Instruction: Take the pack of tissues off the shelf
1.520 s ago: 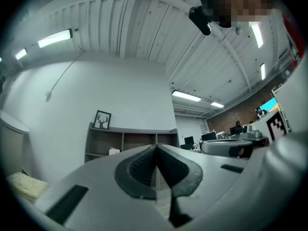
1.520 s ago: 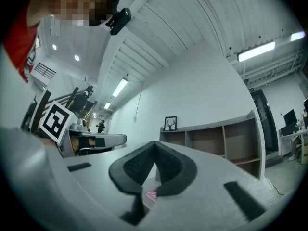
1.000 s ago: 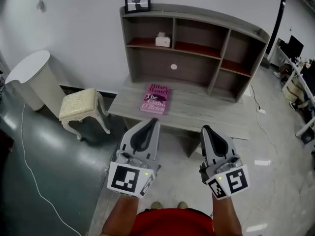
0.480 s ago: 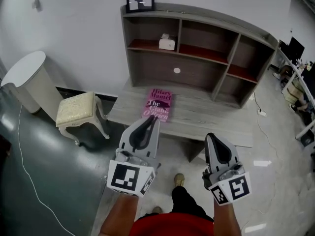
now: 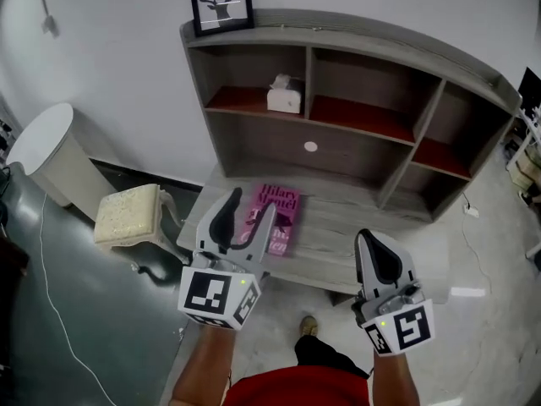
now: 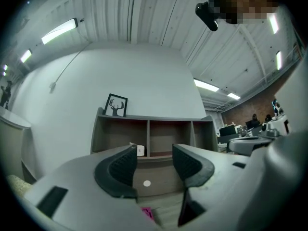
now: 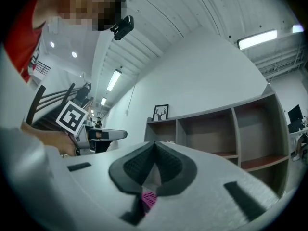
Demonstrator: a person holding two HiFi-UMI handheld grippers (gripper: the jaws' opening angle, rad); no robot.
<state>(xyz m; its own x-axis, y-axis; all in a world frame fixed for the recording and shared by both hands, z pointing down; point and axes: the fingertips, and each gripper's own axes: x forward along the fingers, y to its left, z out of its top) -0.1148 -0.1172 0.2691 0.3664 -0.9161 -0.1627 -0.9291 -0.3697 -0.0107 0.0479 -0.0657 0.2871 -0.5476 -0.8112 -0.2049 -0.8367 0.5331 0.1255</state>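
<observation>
White tissue pack [image 5: 283, 96] on shelf [image 5: 254, 106]

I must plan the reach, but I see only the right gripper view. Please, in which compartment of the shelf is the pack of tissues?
Observer: In the head view the pack of tissues stands in the upper left compartment of the shelf, near that compartment's right wall.
Operator: Is the left gripper holding anything?
Observer: No. The left gripper has its jaws opening, and nothing is between them.
Operator: What is the pink thing under my jaws?
Observer: It is a pink book, lying flat on the desk top in front of the shelf.
</observation>
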